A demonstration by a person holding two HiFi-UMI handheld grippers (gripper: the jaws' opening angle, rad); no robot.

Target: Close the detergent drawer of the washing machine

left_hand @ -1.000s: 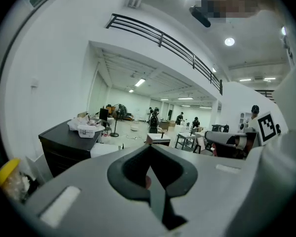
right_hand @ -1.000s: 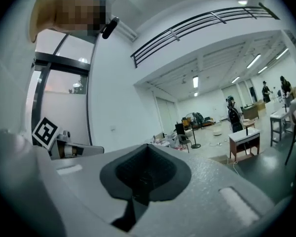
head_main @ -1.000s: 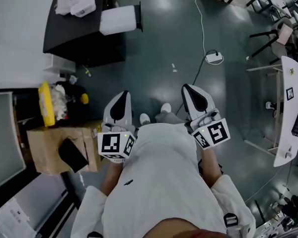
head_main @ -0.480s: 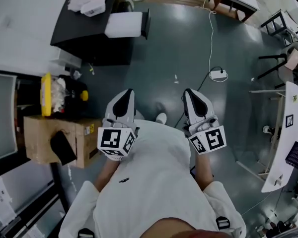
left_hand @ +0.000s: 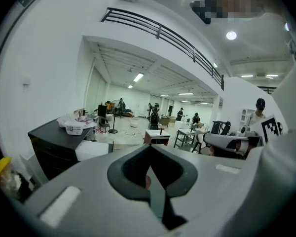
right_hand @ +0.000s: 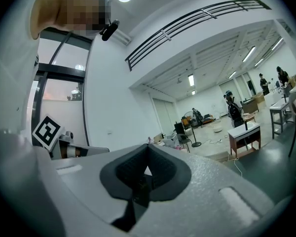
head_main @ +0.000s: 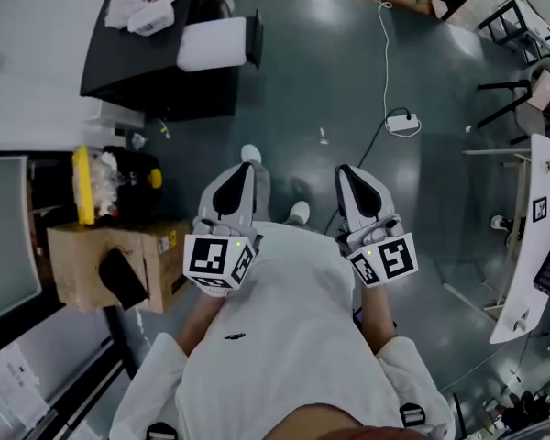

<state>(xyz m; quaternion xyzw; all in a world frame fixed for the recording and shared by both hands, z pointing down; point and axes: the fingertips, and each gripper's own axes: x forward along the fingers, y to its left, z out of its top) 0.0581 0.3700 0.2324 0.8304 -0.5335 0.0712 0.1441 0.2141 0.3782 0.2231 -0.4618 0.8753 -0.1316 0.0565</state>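
No washing machine or detergent drawer shows in any view. In the head view my left gripper (head_main: 241, 176) and right gripper (head_main: 357, 178) are held side by side in front of the person's white-clad chest, pointing out over the dark floor. Both have their jaws together with nothing between them. The left gripper view looks along the shut left gripper (left_hand: 151, 175) into a large open hall. The right gripper view shows the shut right gripper (right_hand: 146, 175) against a white wall. White shoes (head_main: 298, 213) show below the grippers.
A black desk (head_main: 147, 67) with a white box (head_main: 216, 42) stands at the upper left. A cardboard box (head_main: 92, 269) and a yellow-lidded bin (head_main: 82, 186) sit to the left. A power strip with its cable (head_main: 403, 123) lies on the floor. A white table (head_main: 536, 236) is at the right.
The view has shifted slightly as the person steps forward; one shoe has moved ahead. Both grippers stay shut at the same place before the chest.
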